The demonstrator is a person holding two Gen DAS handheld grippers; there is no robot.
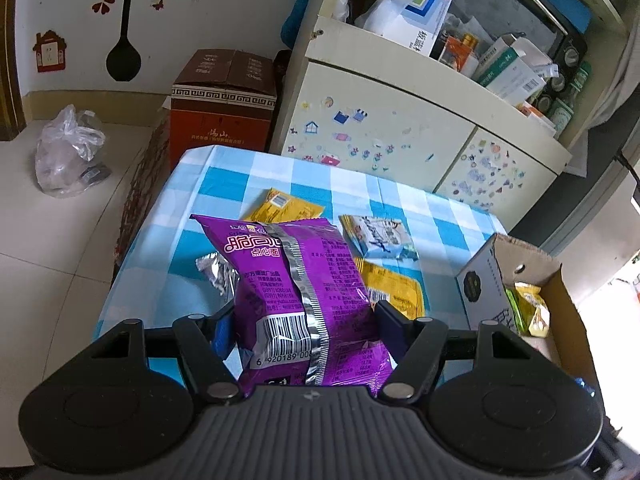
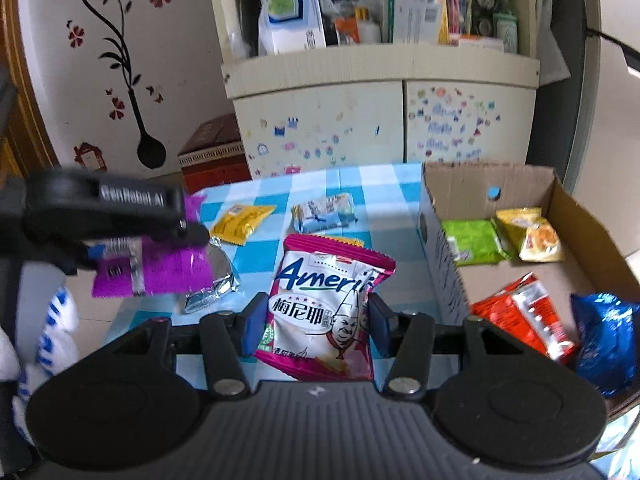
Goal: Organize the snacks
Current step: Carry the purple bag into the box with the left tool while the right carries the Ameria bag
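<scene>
Above the blue-checked tablecloth (image 1: 280,176), the left gripper (image 1: 304,316) is clenched on a purple snack packet (image 1: 296,280), its 2 pads pressing the packet's sides. Right of that packet, the right gripper (image 2: 316,320) grasps a pink-and-white snack bag (image 2: 324,304) held upright between its blue pads. Behind this bag, 3 items lie on the cloth: a yellow packet (image 2: 240,222), a blue-and-white packet (image 2: 326,208) and a silver foil packet (image 2: 216,280). Right of the bag stands an open cardboard box (image 2: 440,184) holding a green packet (image 2: 472,242), a yellow bag (image 2: 532,236) and a red packet (image 2: 528,316); a blue foil bag (image 2: 608,340) lies at its near edge. A stickered cabinet (image 2: 360,120) stands behind.
</scene>
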